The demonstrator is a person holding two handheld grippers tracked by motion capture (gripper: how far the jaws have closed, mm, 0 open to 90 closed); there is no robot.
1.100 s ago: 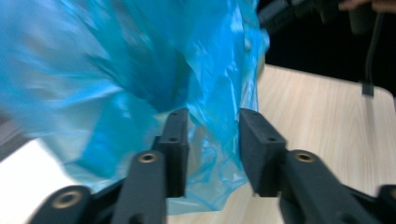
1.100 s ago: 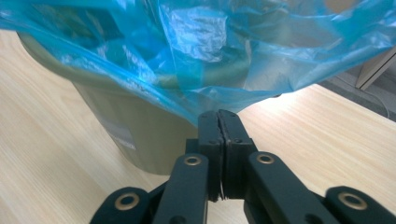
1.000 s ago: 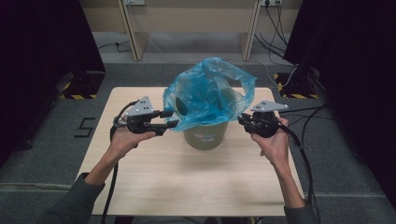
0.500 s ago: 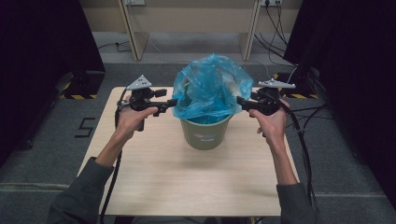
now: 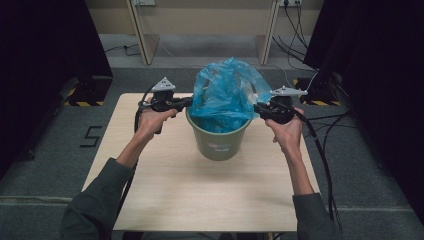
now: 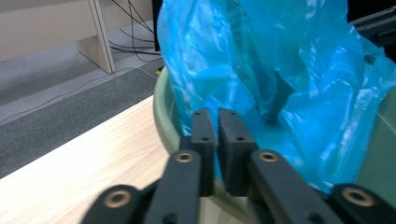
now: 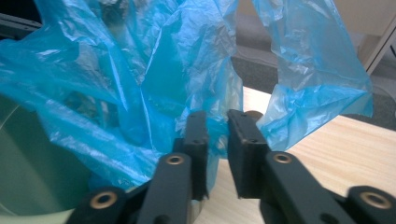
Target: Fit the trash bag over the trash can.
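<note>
Standing on pale wood table (image 5: 165, 200), green bin (image 5: 220, 142), grey carpet floor (image 5: 55, 165), dark curtains (image 5: 45, 45)

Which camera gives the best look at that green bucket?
The high view: the whole green bucket stands on the table, the blue bag billowing from it. The left gripper view catches a stretch of its rim, the right gripper view a piece of its wall.

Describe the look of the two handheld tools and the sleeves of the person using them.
Both the left tool and the right tool are black with brass-coloured rivets, blocky jaws, a grey three-cornered plate on top and a trailing black cable. The sleeves are grey-green and reach partway down the forearm.
</note>
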